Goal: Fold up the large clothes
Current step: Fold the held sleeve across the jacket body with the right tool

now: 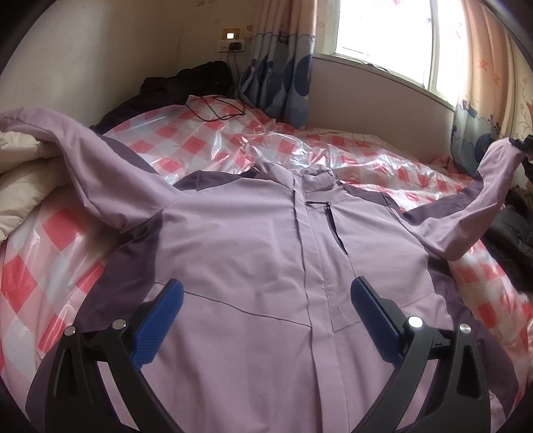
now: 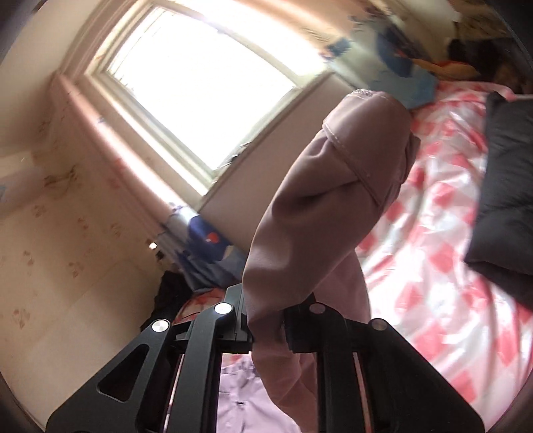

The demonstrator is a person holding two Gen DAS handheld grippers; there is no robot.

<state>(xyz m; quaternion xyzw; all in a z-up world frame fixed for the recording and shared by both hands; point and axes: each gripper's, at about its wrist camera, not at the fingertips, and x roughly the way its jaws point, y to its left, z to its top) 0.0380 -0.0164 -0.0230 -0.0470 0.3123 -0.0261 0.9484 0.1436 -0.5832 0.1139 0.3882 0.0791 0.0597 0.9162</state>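
Observation:
A lilac jacket (image 1: 253, 239) with dark purple panels lies face up on the bed, zip closed. My left gripper (image 1: 266, 286) hovers open over its lower front, and nothing is between the blue pads (image 1: 160, 319). The jacket's left sleeve (image 1: 83, 156) rests up on a cream quilt. The right sleeve (image 1: 483, 200) is lifted off the bed at the far right, where my right gripper (image 1: 523, 146) holds its cuff end. In the right wrist view the gripper (image 2: 266, 326) is shut on the sleeve (image 2: 326, 206), which bulges up in front of the camera and hides the fingertips.
The bed has a pink-checked cover under clear plastic (image 1: 233, 140). Black clothes (image 1: 186, 80) and a black cable (image 1: 216, 110) lie at the back left, a cream quilt (image 1: 23, 173) at the left, a dark garment (image 1: 513, 239) at the right. Window (image 1: 383, 30) and curtains stand behind.

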